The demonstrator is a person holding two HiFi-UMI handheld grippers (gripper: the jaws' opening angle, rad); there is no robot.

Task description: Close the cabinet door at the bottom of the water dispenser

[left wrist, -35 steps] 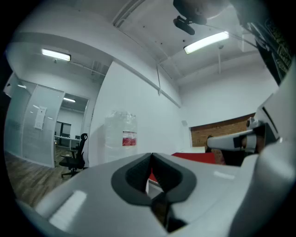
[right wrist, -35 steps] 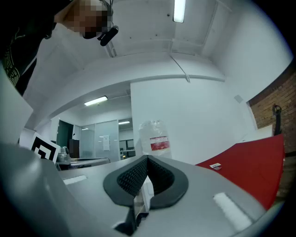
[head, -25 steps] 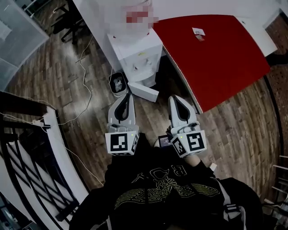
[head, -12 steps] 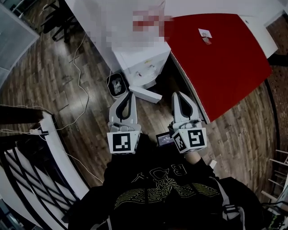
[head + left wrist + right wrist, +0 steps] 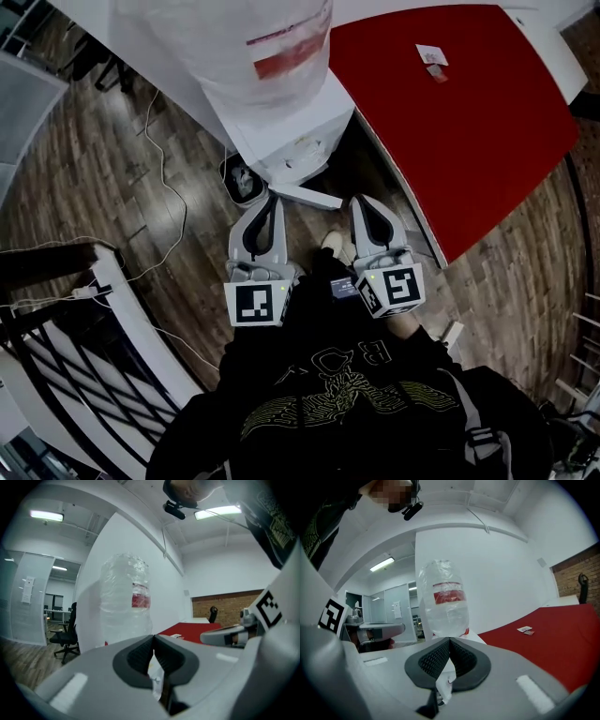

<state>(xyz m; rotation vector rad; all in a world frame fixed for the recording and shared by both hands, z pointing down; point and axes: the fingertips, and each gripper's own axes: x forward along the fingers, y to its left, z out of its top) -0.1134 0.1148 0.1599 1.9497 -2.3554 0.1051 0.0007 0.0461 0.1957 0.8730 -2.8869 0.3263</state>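
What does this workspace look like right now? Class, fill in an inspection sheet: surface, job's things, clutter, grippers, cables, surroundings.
Surface: wooden floor; no worktop in use.
Job's things: white water dispenser carrying a bottle; its bottom cabinet door stands open.
Clutter: small bin beside the dispenser; cards on the red table.
Grippers: left gripper and right gripper both shut, empty, short of the door.
Cables: thin white cable trailing over the floor.
Surroundings: black railing lower left.
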